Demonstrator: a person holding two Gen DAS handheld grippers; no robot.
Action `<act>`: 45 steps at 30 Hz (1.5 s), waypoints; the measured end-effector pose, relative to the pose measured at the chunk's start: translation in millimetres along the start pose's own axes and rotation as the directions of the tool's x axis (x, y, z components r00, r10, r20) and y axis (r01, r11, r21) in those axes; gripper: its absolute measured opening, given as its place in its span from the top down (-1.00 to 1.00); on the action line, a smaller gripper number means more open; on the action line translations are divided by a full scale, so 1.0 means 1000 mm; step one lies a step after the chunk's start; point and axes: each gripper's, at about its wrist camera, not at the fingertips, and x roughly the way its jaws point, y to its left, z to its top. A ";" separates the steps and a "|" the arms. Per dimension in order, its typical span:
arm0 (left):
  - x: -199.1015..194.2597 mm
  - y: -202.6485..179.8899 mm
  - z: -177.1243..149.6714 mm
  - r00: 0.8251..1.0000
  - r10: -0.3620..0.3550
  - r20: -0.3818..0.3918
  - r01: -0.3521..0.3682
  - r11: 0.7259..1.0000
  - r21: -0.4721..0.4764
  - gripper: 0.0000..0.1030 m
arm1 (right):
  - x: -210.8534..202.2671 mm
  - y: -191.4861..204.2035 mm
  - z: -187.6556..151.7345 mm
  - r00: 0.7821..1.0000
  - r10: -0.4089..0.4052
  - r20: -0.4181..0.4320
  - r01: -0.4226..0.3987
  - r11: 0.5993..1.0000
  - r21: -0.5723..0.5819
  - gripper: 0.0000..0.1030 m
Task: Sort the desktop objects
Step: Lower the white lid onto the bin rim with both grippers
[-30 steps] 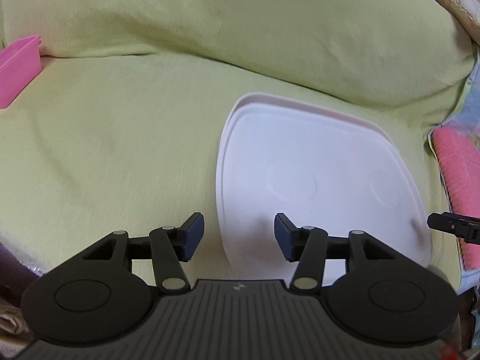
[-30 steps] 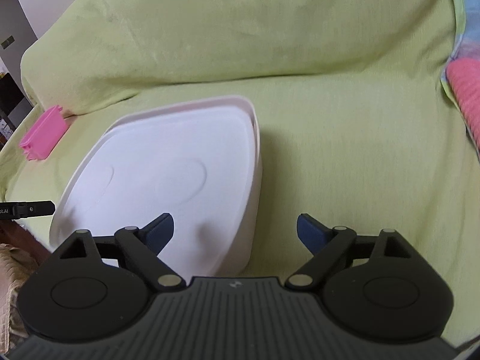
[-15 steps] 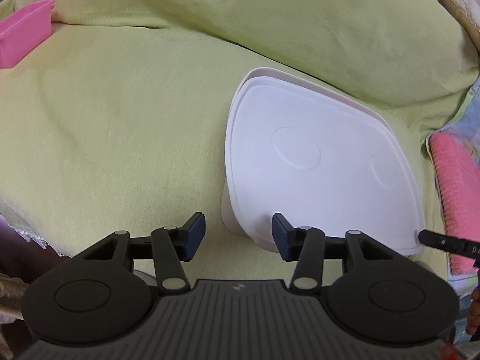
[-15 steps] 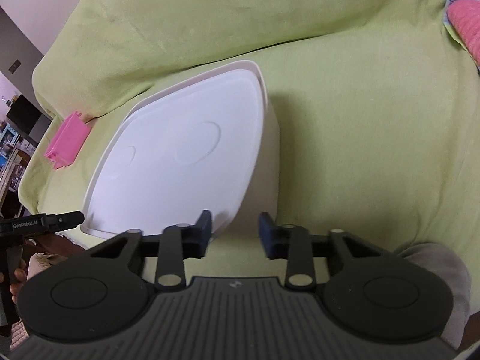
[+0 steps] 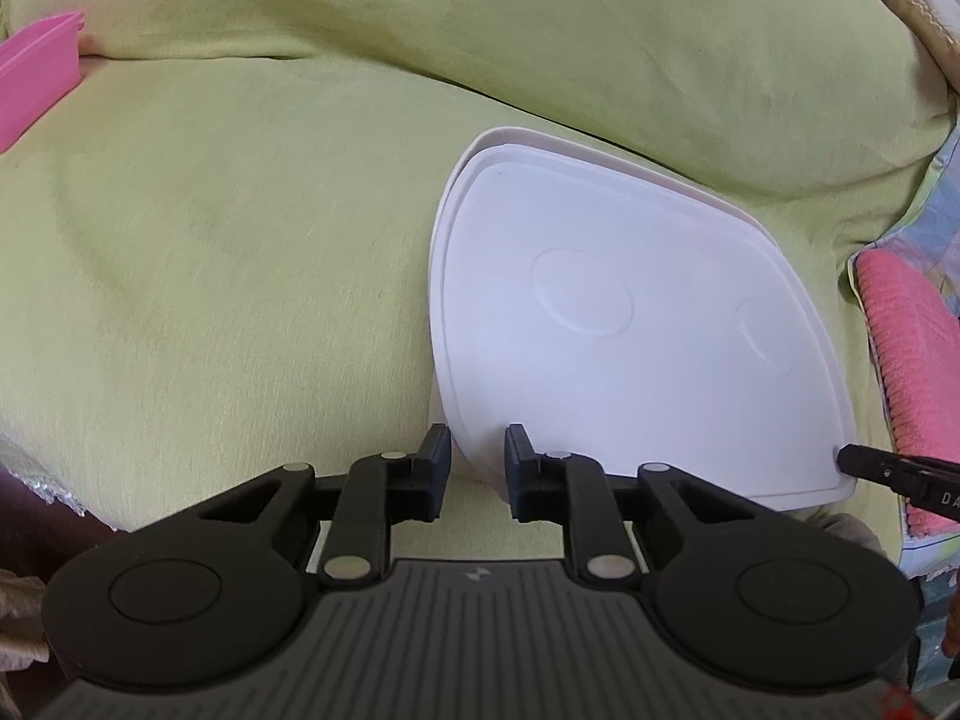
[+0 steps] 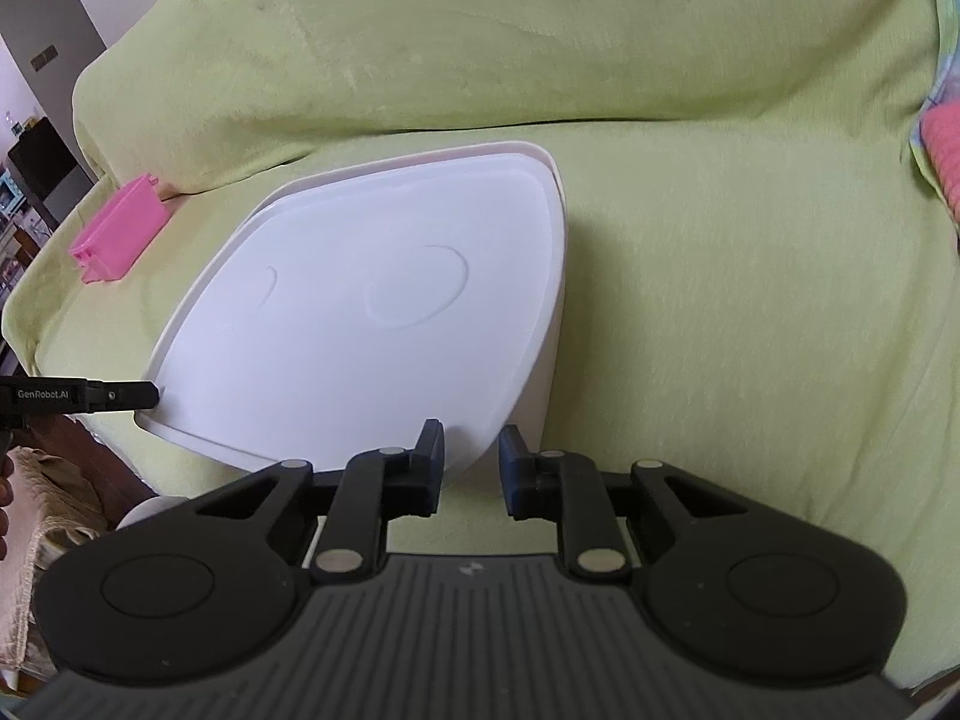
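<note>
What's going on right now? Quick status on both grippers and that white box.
Left gripper jaws narrowed around near-left corner of white lidded box. Right gripper same at near-right corner; firm grip unclear. Lid on. Pink bin far left, nothing blocking.

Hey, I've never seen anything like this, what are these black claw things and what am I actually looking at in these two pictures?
Each black claw is a hand-held gripper carried by a person, with a camera looking along its fingers. One picture comes from the left gripper, the other from the right gripper. Both look at a white lidded box sitting on a green cloth over a sofa. Each gripper has its fingers closed in around a near corner of the box's lid. A pink container lies further off by the backrest.
</note>
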 end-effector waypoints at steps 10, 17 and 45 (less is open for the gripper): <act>0.003 -0.001 0.002 1.000 0.002 0.013 -0.002 1.000 0.020 0.57 | 0.003 0.006 0.003 0.999 -0.044 0.012 0.045 0.998 -0.053 0.67; 0.005 -0.004 0.004 1.000 0.011 0.024 -0.011 0.999 0.036 0.57 | 0.000 0.011 -0.001 0.998 -0.064 0.022 0.065 0.995 -0.076 0.66; 0.009 -0.005 0.006 0.999 0.031 0.034 -0.033 0.997 0.064 0.58 | -0.001 0.018 -0.002 0.996 -0.088 0.029 0.091 0.990 -0.111 0.65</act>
